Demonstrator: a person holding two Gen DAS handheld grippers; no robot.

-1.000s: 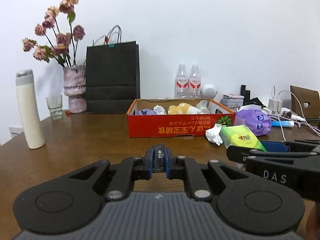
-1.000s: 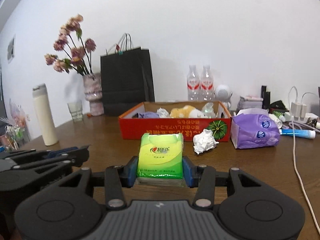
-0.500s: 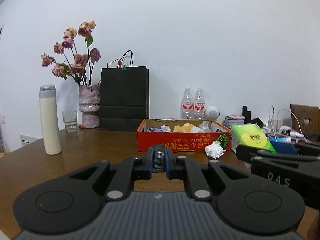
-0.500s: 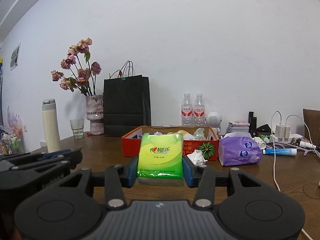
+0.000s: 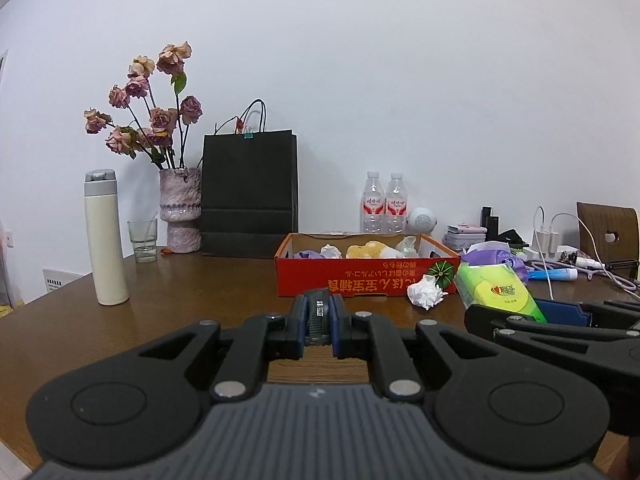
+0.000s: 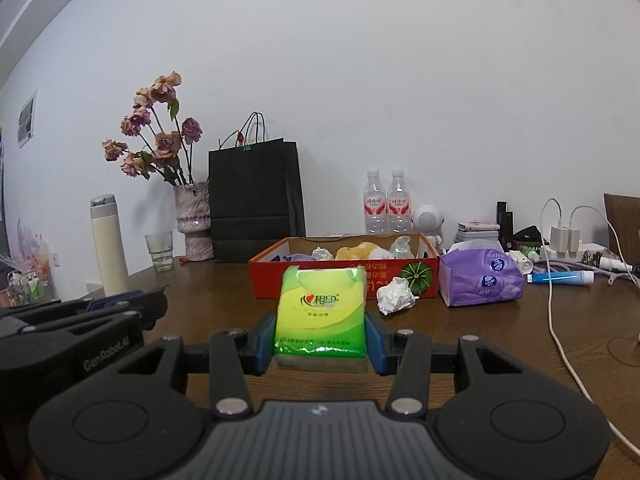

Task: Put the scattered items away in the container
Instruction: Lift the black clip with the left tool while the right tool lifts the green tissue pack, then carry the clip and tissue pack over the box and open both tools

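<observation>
My right gripper [image 6: 320, 344] is shut on a green and yellow tissue pack [image 6: 322, 312], held above the wooden table short of the red cardboard box [image 6: 344, 280]. The box holds crumpled tissues and a yellow plush. The pack also shows at the right of the left wrist view [image 5: 496, 292]. My left gripper [image 5: 319, 320] is shut and empty, facing the box [image 5: 360, 282]. A crumpled white tissue [image 6: 394, 294] lies in front of the box, and a purple tissue pack [image 6: 482, 280] lies to its right.
A black paper bag [image 6: 256, 208], a vase of dried flowers [image 6: 192, 220], a glass [image 6: 160, 250] and a white flask [image 6: 108, 244] stand at the back left. Two water bottles [image 6: 386, 208] stand behind the box. Chargers, cables [image 6: 560, 312] and a blue tube [image 6: 560, 278] lie at the right.
Both grippers have risen and tilted up, so the box and table sit lower and farther in view. The right gripper still holds the green tissue pack.
</observation>
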